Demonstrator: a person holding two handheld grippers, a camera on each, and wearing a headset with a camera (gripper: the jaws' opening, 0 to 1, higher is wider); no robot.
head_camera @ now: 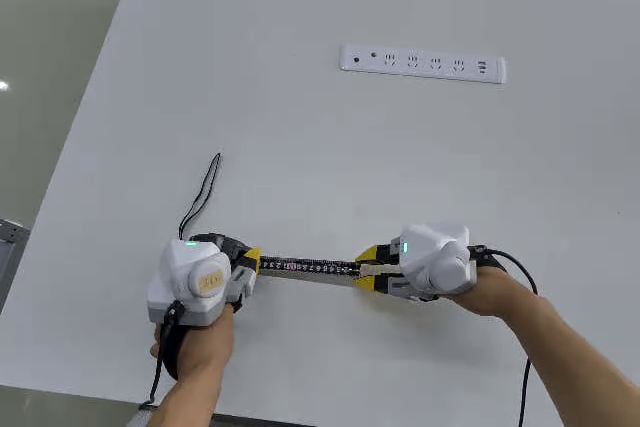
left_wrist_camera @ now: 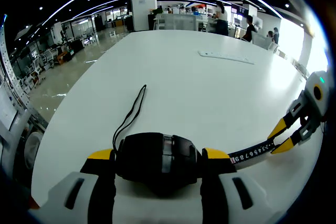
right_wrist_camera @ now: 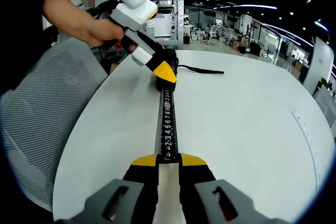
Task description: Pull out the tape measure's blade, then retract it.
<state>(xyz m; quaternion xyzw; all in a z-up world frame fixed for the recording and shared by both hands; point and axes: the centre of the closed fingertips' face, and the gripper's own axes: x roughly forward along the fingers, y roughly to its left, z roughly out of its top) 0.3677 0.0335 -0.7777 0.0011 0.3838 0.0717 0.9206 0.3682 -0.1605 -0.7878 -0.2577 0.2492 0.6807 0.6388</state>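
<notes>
The black tape measure case (left_wrist_camera: pixel 157 157) rests on the white table, and my left gripper (left_wrist_camera: pixel 157 156) is shut on it from both sides. Its blade (right_wrist_camera: pixel 167 127) runs out a short way, numbers showing, to my right gripper (right_wrist_camera: pixel 169 160), which is shut on the blade's end. In the head view the left gripper (head_camera: pixel 245 269) is at the lower left, the right gripper (head_camera: pixel 367 269) faces it, and the blade (head_camera: pixel 310 266) spans between them. A thin black wrist strap (head_camera: pixel 200 195) trails from the case across the table.
A white power strip (head_camera: pixel 422 63) lies farther back on the table (head_camera: pixel 330 157). The table's left edge drops to a shiny floor. A grey mesh chair (right_wrist_camera: pixel 47 114) stands beside the table in the right gripper view.
</notes>
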